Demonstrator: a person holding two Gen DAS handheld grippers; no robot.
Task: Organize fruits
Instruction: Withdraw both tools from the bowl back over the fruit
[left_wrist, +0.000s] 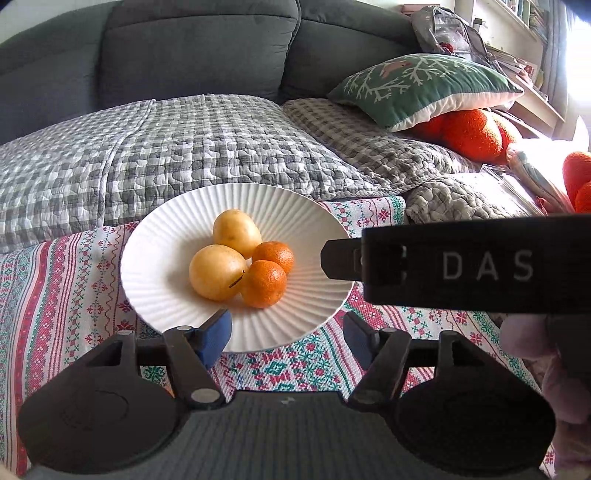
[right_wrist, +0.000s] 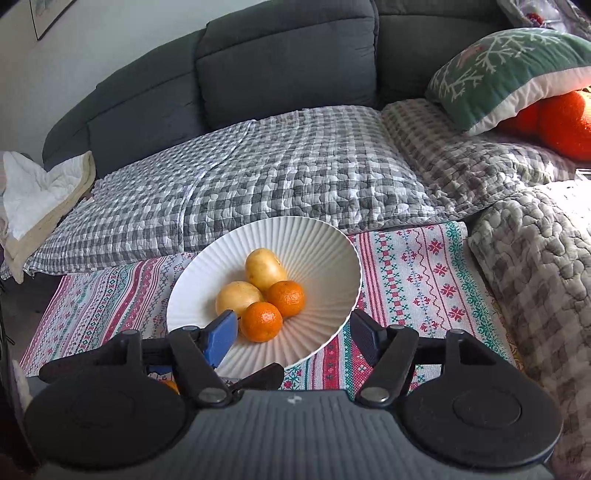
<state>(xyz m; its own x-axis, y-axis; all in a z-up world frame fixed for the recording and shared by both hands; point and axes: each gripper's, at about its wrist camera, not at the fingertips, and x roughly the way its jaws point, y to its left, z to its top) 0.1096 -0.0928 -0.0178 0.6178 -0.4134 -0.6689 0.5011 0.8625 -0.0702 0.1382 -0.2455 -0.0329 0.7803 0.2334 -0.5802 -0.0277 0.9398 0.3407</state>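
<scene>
Release step, by the look of it: four fruits together in the white plate (left_wrist: 155, 258) on the patterned cloth (left_wrist: 55, 288) over the tabletop, nothing left in either tool. Left tool (left_wrist: 288, 328) spread wide, blue pads empty, hanging over the near rim of the plate. Right tool (right_wrist: 293, 334) likewise spread and empty, also at the near rim, its left pad just beside the front orange (right_wrist: 261, 321) without pressing it. Two yellow fruits and two oranges huddled in the plate's hollow, touching one another: back yellow fruit (left_wrist: 236, 232), front yellow fruit (left_wrist: 217, 271), back orange (left_wrist: 274, 255), front orange nearest the right tool. All four ahead of and below both tools, between the lines of the spread pads rather than inside them. From the left wrist view, the black body of the right tool reaching in from the right, level with the plate's edge. No further loose fruit visible on the cloth; task probably near its end. Next move, likely: draw both tools back and up clear of the rim without nudging the plate, or look for any fruit out of sight.
</scene>
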